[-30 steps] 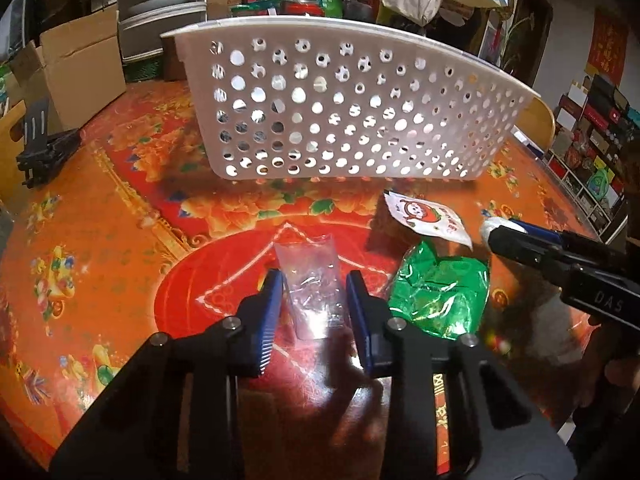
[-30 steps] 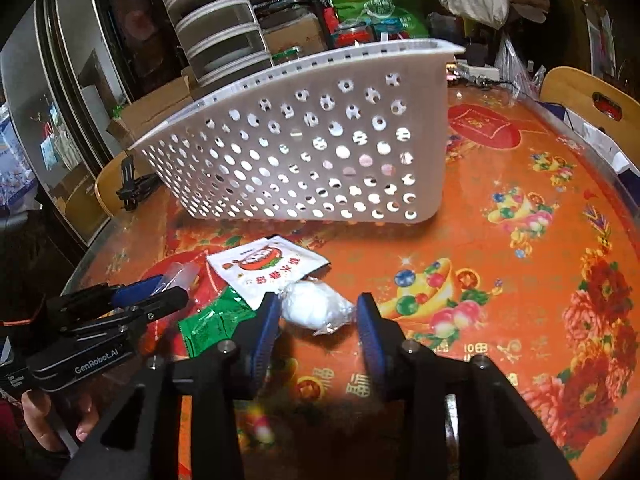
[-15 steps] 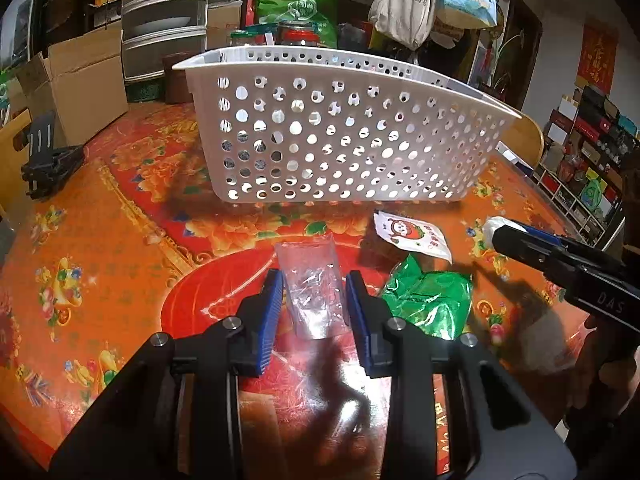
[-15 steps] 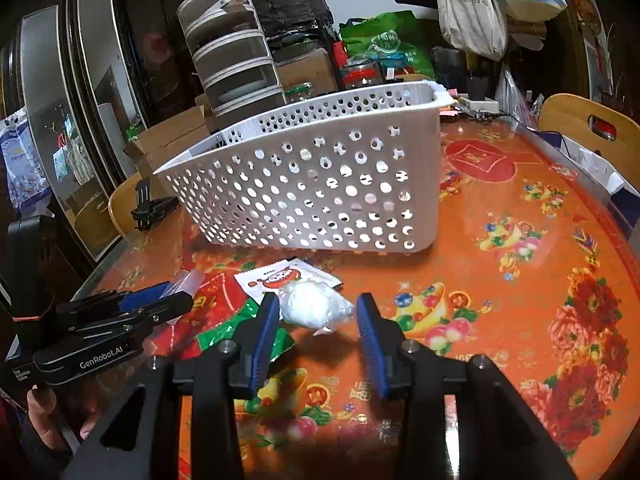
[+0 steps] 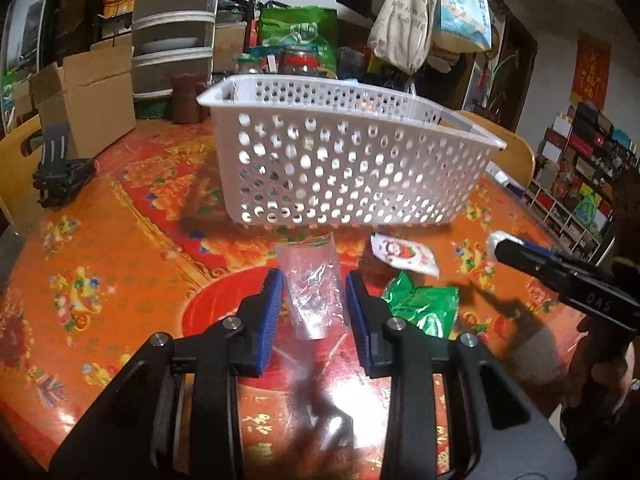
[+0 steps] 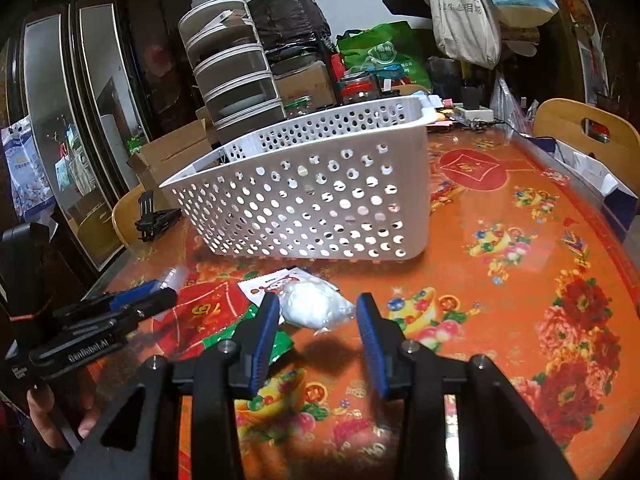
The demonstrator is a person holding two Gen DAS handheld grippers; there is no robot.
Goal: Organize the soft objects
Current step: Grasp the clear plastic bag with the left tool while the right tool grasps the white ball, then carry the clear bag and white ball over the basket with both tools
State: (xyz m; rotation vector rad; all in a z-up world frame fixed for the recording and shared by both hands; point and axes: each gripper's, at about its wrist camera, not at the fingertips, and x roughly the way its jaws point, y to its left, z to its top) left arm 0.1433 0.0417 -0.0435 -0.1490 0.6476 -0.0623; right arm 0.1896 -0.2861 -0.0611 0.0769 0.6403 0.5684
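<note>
Two grippers over a crowded round table (image 5: 100, 240) in a bright orange-and-red floral cover, and there's plenty around them: a white perforated basket (image 5: 344, 168) stands at the middle of the table, with a cardboard box (image 5: 88, 100), a stack of clear drawers (image 5: 172, 40), a green bag (image 5: 298, 32) and hanging tote bags (image 5: 404, 20) crowding the far side, and a black folded stand (image 5: 60, 172) lying off near the left edge. Between the basket and the grippers lie two loose packets, a white sachet with a red print (image 5: 402, 250) and a crumpled green foil packet (image 5: 424, 306), close together in front of the basket's near wall. Now the left gripper (image 5: 314, 304): its blue pads press on either side of a clear plastic bag (image 5: 314, 280), which sticks out forward towards the basket, and it looks to be off the table, though that's hard to judge. Over to the right gripper (image 6: 318, 322): a white soft bundle in clear wrap (image 6: 314, 304) sits against its left pad, but a gap shows before the right pad, so I can't tell whether it's truly clamped. Both held items are short of the basket, on its near side, with the sachet and green packet lying between the two grippers.
</note>
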